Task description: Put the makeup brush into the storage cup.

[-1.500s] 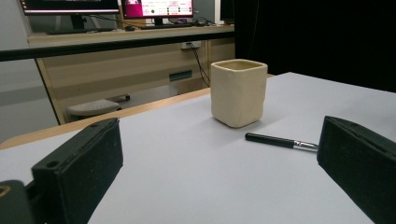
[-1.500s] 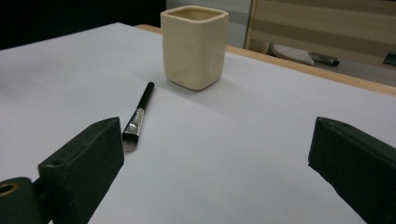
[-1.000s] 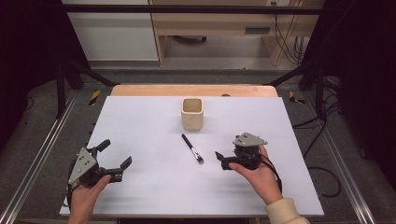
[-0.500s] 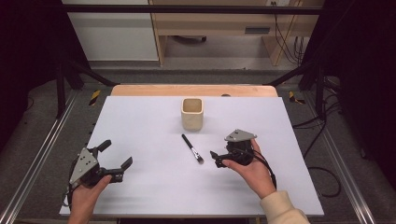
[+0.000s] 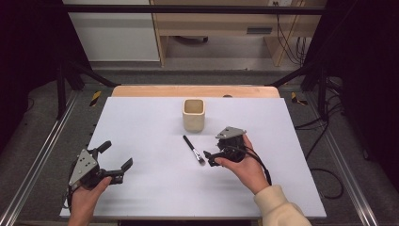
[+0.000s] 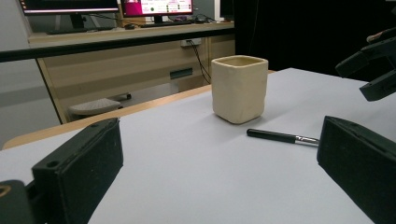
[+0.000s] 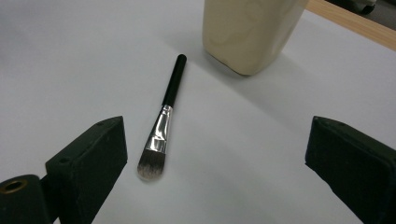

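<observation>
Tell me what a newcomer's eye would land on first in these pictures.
A cream cup stands upright toward the far middle of the white table, and a black-handled makeup brush lies flat just in front of it. The right gripper hovers open beside the brush's bristle end, not touching. The left gripper rests open at the near left.

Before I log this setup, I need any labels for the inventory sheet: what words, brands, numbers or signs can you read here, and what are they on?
Monitor screens behind the desk, left gripper view: coloured windows with text, too small and blurred to read.
Makeup brush: no print visible on its black handle or silver ferrule.
Cream cup: plain, no marking.
White table: no writing.
So there is no readable text.
</observation>
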Demonstrator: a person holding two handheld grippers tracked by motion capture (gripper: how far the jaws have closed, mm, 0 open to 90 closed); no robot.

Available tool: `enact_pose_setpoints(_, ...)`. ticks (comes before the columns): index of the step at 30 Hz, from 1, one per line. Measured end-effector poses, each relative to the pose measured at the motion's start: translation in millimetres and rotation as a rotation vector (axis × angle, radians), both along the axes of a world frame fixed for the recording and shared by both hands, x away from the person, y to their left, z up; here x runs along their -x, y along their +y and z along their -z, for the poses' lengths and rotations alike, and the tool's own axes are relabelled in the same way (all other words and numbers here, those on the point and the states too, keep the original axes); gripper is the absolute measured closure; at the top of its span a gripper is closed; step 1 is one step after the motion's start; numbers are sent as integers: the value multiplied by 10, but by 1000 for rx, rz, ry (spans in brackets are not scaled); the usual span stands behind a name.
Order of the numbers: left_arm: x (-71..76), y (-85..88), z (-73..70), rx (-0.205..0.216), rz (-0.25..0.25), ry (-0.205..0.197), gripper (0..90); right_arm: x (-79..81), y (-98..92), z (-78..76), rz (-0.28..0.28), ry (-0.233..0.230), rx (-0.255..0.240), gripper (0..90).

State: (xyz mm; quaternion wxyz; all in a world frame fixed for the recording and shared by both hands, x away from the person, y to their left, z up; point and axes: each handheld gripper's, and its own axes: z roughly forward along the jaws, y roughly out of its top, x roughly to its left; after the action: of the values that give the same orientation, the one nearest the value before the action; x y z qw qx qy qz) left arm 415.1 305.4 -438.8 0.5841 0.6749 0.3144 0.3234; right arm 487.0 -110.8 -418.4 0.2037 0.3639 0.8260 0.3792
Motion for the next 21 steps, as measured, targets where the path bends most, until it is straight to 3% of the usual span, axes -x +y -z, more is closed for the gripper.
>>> enact_pose_setpoints(5, 3, 5, -6, 4, 0, -3, 0, -35, 149, -11, -34, -3, 38, 58)
enact_pose_setpoints(21, 2, 20, -7, 8, -2, -3, 0, -136, 421, -48, -94, -17, 55, 73)
